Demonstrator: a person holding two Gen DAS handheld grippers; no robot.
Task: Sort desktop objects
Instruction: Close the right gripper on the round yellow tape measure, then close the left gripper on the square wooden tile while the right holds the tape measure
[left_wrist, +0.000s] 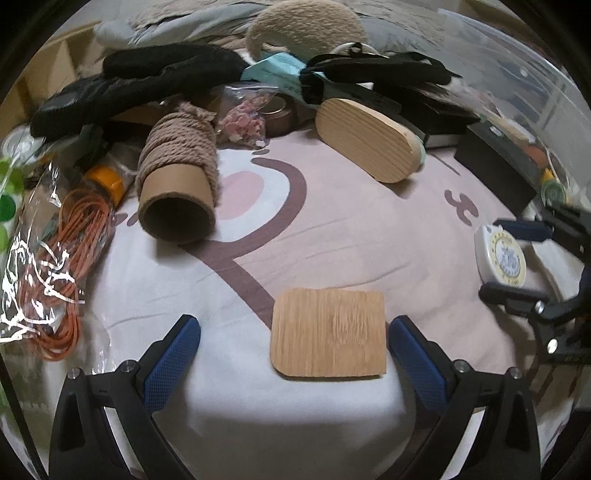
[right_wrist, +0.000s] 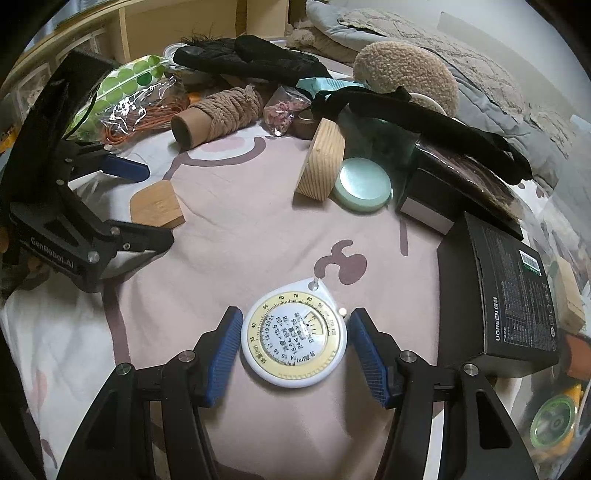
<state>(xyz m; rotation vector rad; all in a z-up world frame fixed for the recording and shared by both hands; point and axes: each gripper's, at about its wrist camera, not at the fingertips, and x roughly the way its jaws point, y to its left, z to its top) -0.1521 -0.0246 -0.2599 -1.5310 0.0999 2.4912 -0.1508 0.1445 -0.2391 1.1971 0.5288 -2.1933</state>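
Note:
A flat wooden coaster (left_wrist: 328, 334) lies on the pink printed cloth (left_wrist: 369, 229). My left gripper (left_wrist: 293, 328) is open, with the coaster between its blue pads and nearer the right pad. It also shows in the right wrist view (right_wrist: 157, 205). A round white and yellow tape measure (right_wrist: 295, 334) lies between the blue pads of my right gripper (right_wrist: 293, 325), which is open around it with small gaps each side. The tape measure (left_wrist: 502, 254) and right gripper (left_wrist: 517, 258) also show at the right of the left wrist view.
A cardboard tube wound with brown rope (left_wrist: 177, 177), orange cord in plastic (left_wrist: 62, 273), an oval wooden block (left_wrist: 367, 140), a bag of pink bits (left_wrist: 243, 123) and black fabric (left_wrist: 166, 70) crowd the back. A black UGREEN box (right_wrist: 509, 295) lies right, a green lid (right_wrist: 364, 184) behind.

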